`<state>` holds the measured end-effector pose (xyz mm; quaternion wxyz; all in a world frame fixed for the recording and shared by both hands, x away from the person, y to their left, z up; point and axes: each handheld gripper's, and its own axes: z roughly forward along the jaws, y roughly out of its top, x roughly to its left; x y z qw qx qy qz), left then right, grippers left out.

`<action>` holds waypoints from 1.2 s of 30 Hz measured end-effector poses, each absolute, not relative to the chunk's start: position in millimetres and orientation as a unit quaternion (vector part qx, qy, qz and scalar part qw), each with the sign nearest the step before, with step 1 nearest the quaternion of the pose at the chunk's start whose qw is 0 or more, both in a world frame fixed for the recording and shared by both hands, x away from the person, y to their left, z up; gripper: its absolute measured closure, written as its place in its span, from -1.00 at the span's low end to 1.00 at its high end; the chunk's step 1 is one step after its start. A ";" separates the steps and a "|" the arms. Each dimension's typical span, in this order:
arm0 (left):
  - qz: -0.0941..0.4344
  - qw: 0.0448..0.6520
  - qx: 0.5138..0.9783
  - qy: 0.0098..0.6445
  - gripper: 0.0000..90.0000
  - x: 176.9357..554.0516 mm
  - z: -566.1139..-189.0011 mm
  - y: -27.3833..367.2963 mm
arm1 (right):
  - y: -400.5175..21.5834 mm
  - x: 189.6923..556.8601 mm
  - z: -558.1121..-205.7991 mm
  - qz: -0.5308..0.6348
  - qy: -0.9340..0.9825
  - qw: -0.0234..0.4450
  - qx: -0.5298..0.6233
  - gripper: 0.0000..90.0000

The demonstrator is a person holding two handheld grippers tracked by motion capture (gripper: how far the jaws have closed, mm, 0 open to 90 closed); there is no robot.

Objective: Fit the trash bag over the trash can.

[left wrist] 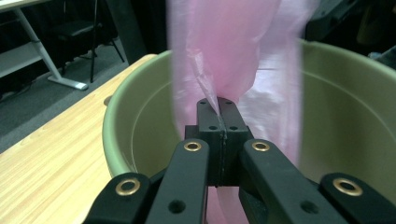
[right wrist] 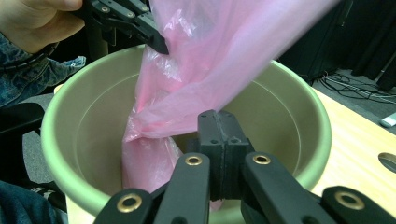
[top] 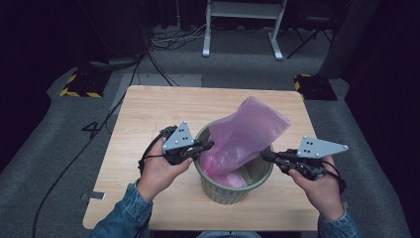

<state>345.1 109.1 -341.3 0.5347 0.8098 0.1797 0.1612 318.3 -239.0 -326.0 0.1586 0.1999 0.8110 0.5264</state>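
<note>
A pink plastic bag [top: 247, 134] stands half inside an olive-green bucket [top: 220, 194] near the front middle of the wooden table [top: 148, 114]; its upper part leans out to the far right. My left gripper [top: 210, 145] is at the bucket's left rim, shut on a fold of the bag. In the left gripper view the film [left wrist: 224, 46] runs pinched between the closed jaws [left wrist: 218, 103]. My right gripper [top: 264, 156] reaches the right rim, and its jaws [right wrist: 218, 116] are shut with the bag's edge [right wrist: 210, 60] caught between them. The lower bag lies in the bucket [right wrist: 60, 121].
Bare tabletop lies behind and to the left of the bucket. Beyond the table are grey carpet, loose cables [top: 168, 39], a white desk frame [top: 242, 29] and two yellow-and-black striped floor bases [top: 81, 84].
</note>
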 end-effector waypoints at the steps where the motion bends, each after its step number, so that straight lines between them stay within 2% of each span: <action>1: 0.161 0.533 0.811 0.179 1.00 344.9 -341.9 108.7 | -240.2 317.9 -325.1 0.526 0.811 0.159 0.202 0.96; 2: 0.161 0.531 0.813 0.178 1.00 344.6 -342.6 108.4 | -241.5 317.8 -324.1 0.526 0.810 0.160 0.203 0.84; 5: 0.150 0.533 0.813 0.177 1.00 344.1 -345.4 107.8 | -243.8 318.3 -321.3 0.527 0.802 0.181 0.218 0.13; 6: 0.146 0.534 0.813 0.178 1.00 343.6 -346.4 107.3 | -244.4 318.7 -320.5 0.528 0.797 0.191 0.225 -0.02; 8: 0.144 0.534 0.814 0.176 1.00 342.5 -347.7 107.0 | -245.1 320.1 -318.4 0.527 0.792 0.201 0.233 -0.19; 11: 0.140 0.536 0.814 0.176 1.00 341.1 -349.3 107.2 | -245.9 322.7 -313.9 0.529 0.785 0.214 0.240 -0.26; 18: 0.135 0.530 0.819 0.176 1.00 340.9 -353.0 106.4 | -235.0 323.0 -298.0 0.545 0.779 0.216 0.221 -0.25; 26: 0.131 0.521 0.826 0.170 1.00 339.8 -357.3 100.3 | -201.1 324.4 -292.9 0.551 0.789 0.196 0.189 -0.29; 36: 0.124 0.511 0.836 0.155 1.00 337.9 -357.4 96.2 | -185.3 331.4 -288.5 0.577 0.774 0.161 0.207 -0.29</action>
